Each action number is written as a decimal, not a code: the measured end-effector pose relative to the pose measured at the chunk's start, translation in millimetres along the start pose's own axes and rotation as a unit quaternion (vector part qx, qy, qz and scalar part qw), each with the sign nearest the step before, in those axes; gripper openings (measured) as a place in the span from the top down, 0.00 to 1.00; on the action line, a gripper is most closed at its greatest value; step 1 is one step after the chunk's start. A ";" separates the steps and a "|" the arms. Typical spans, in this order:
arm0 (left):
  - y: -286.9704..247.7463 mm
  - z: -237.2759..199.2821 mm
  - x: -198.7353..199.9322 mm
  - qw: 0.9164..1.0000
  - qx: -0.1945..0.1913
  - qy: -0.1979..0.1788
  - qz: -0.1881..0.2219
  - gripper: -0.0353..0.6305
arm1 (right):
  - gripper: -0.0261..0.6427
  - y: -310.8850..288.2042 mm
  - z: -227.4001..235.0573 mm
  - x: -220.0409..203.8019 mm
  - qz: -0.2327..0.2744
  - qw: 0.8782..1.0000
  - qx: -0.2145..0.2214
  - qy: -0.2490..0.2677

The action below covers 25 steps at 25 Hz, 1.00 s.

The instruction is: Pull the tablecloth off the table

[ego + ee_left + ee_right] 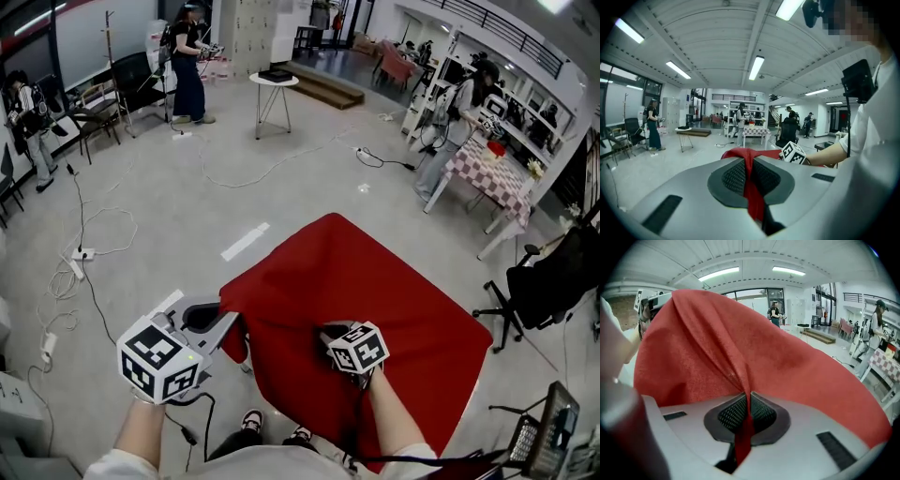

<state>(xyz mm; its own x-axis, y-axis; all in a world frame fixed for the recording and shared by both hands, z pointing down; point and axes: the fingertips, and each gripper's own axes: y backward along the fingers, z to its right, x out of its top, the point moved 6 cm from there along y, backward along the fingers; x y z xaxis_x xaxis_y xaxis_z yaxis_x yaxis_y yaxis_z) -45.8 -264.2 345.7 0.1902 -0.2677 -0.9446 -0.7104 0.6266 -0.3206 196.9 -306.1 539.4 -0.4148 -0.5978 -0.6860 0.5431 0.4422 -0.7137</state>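
Note:
A red tablecloth (375, 281) covers the table in front of me in the head view. My left gripper (228, 322) is shut on the cloth's near left corner, and a strip of the red tablecloth (749, 157) runs between its dark pads (733, 177). My right gripper (330, 335) is shut on a fold of the cloth near its front edge. In the right gripper view the tablecloth (754, 352) rises like a tent from the pads (761, 412) and hides most of the room.
A black office chair (548, 281) stands right of the table. Cables and a power strip (82, 254) lie on the floor at left. A checkered-cloth table (497, 176), a small white table (273, 82) and several people stand farther off.

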 end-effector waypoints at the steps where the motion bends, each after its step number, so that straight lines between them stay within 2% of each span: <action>1: -1.3 -7.5 -8.3 1.000 0.005 0.019 -0.003 0.91 | 0.92 2.2 0.4 -2.0 -0.002 1.000 -0.004 -0.008; 3: -1.4 -20.7 -25.9 0.998 0.009 0.055 -0.003 0.91 | 0.92 12.3 3.7 -5.7 0.015 0.999 -0.008 -0.048; 5: -2.2 -29.9 -44.3 0.997 0.011 0.073 -0.015 0.91 | 0.92 32.6 11.1 -7.9 0.057 0.993 -0.011 -0.101; 8: -11.5 -35.7 -74.8 0.996 0.008 0.067 -0.060 0.91 | 0.92 70.5 21.7 -7.3 0.122 0.980 -0.022 -0.156; 10: -22.0 -35.4 -91.2 0.994 0.003 0.066 -0.083 0.91 | 0.92 89.4 25.1 -5.0 0.138 0.976 -0.037 -0.165; 11: -27.4 -35.6 -95.8 0.994 0.002 0.072 -0.087 0.85 | 0.92 95.7 26.2 -4.3 0.137 0.976 -0.048 -0.164; 12: -32.6 -36.2 -97.5 0.993 0.000 0.077 -0.086 0.72 | 0.92 100.5 27.6 -4.2 0.132 0.976 -0.061 -0.161; 13: -37.5 -36.6 -96.5 0.993 -0.004 0.079 -0.083 0.65 | 0.92 104.6 29.3 -4.9 0.128 0.976 -0.074 -0.158; 14: -42.4 -36.4 -93.3 0.994 -0.009 0.074 -0.079 0.61 | 0.92 108.7 31.1 -6.1 0.124 0.976 -0.087 -0.156; 16: -52.2 -32.0 -83.4 0.996 -0.028 0.043 -0.078 0.56 | 0.92 117.2 33.2 -9.1 0.121 0.975 -0.107 -0.154; 18: -60.6 -22.0 -69.4 0.995 -0.057 -0.009 -0.080 0.49 | 0.92 127.2 33.4 -13.7 0.123 0.972 -0.119 -0.158; 21: -70.5 0.7 -40.2 0.989 -0.108 -0.085 -0.056 0.42 | 0.92 144.3 29.1 -22.2 0.137 0.970 -0.118 -0.163; 23: -85.7 24.1 -25.5 0.978 -0.149 -0.136 -0.051 0.41 | 0.92 154.8 21.6 -24.8 0.154 0.971 -0.103 -0.152; 25: -110.1 55.4 -22.1 0.959 -0.198 -0.190 -0.064 0.40 | 0.92 166.0 13.5 -25.2 0.167 0.972 -0.093 -0.136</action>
<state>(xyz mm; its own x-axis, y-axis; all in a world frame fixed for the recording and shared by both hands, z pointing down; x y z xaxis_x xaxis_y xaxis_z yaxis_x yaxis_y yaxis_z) 65.8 -286.8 397.9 0.4736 0.0098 -0.8807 -0.8519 0.2589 -0.4552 307.4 -226.6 440.2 -0.0163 -0.5433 -0.8394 0.4634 0.7398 -0.4878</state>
